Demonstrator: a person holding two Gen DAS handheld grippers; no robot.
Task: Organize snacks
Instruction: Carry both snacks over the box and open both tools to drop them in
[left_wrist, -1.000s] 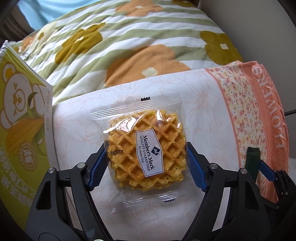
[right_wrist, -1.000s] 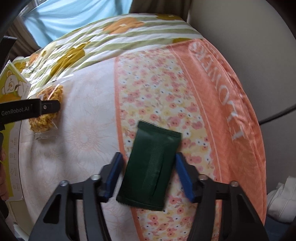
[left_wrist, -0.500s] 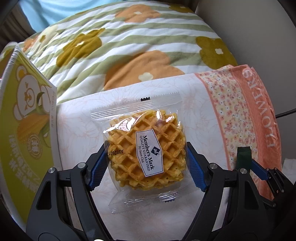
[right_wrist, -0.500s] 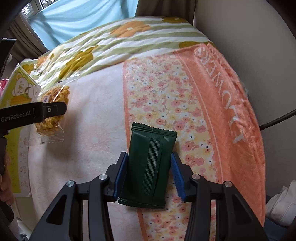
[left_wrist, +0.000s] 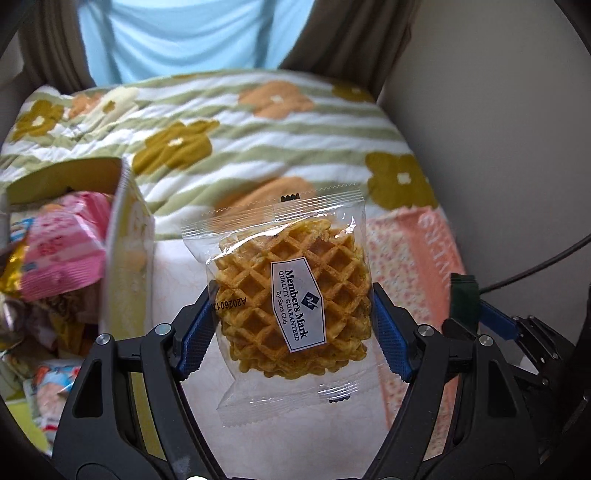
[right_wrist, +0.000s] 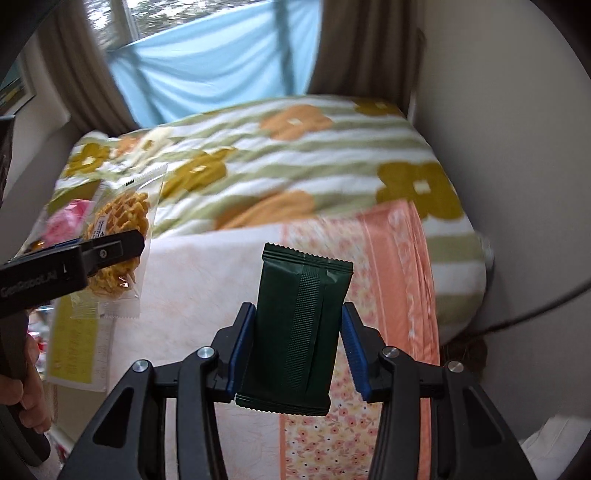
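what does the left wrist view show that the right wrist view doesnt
Only the left wrist view looks down into the open yellow box, where a pink packet lies among other snacks, and shows the waffle's label. Only the right wrist view shows the dark green packet in full, clamped in the right claw. Both show the waffle packet held in the left claw.

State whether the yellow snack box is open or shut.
Open: the yellow snack box shows its top uncovered, with pink snack packets visible inside.
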